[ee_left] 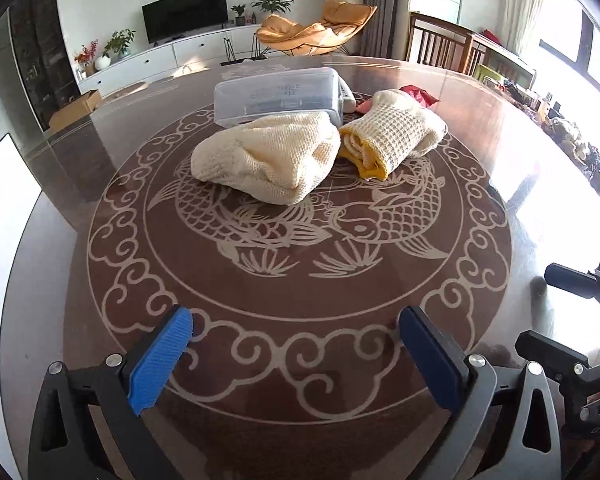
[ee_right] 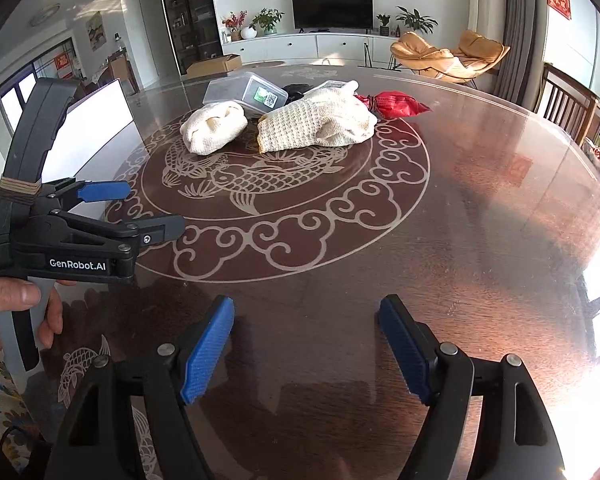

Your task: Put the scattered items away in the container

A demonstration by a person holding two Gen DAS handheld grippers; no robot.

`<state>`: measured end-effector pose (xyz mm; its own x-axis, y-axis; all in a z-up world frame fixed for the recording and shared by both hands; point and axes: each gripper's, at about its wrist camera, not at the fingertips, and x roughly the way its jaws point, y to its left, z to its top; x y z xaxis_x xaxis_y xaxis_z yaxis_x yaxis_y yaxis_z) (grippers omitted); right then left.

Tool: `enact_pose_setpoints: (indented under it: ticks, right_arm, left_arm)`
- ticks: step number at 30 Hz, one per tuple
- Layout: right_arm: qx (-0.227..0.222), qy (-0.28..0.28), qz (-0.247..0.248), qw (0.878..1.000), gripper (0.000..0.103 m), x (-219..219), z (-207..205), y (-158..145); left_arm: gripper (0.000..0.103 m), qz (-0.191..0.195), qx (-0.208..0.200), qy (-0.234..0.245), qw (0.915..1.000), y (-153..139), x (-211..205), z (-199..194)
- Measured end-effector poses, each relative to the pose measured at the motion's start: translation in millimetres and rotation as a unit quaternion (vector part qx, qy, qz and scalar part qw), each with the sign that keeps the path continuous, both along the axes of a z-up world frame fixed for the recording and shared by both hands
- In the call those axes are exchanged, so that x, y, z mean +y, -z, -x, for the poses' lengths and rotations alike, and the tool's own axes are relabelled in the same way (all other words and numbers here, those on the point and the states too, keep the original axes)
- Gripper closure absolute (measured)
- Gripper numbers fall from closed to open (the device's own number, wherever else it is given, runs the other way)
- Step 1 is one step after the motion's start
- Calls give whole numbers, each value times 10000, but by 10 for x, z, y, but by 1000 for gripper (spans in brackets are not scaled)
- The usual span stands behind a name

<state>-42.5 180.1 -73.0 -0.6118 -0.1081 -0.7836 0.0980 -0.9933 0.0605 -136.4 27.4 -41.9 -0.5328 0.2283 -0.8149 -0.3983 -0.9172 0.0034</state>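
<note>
Two cream knit cloths lie near the table's middle: a rumpled bundle [ee_left: 266, 158] [ee_right: 214, 126] and a rolled one with a yellow edge [ee_left: 396, 132] [ee_right: 320, 124]. Behind them stands a clear plastic container [ee_left: 278, 94] [ee_right: 244, 94], and a red packet [ee_left: 418, 94] [ee_right: 396, 104] lies to the right of it. A small black item [ee_right: 296, 90] shows behind the rolled cloth. My left gripper [ee_left: 296, 314] [ee_right: 156, 208] is open and empty, well short of the cloths. My right gripper [ee_right: 306, 306] [ee_left: 536, 306] is also open over bare table, with nothing between its pads.
The round dark table [ee_left: 300, 280] has a glass top with a fish and cloud pattern. A white panel [ee_left: 4, 208] [ee_right: 96, 120] stands at its left edge. Wooden chairs [ee_left: 440, 42] stand at the far right. A person's hand [ee_right: 12, 304] holds the left gripper.
</note>
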Motion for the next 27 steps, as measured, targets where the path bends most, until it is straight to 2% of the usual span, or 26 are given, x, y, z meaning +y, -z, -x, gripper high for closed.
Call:
enact_pose_setpoints:
  ticks: [27]
  right_arm:
    - [-2, 2, -19, 10000, 26, 0, 13, 7]
  left_arm:
    - [0, 0, 3, -3, 10000, -18, -3, -7]
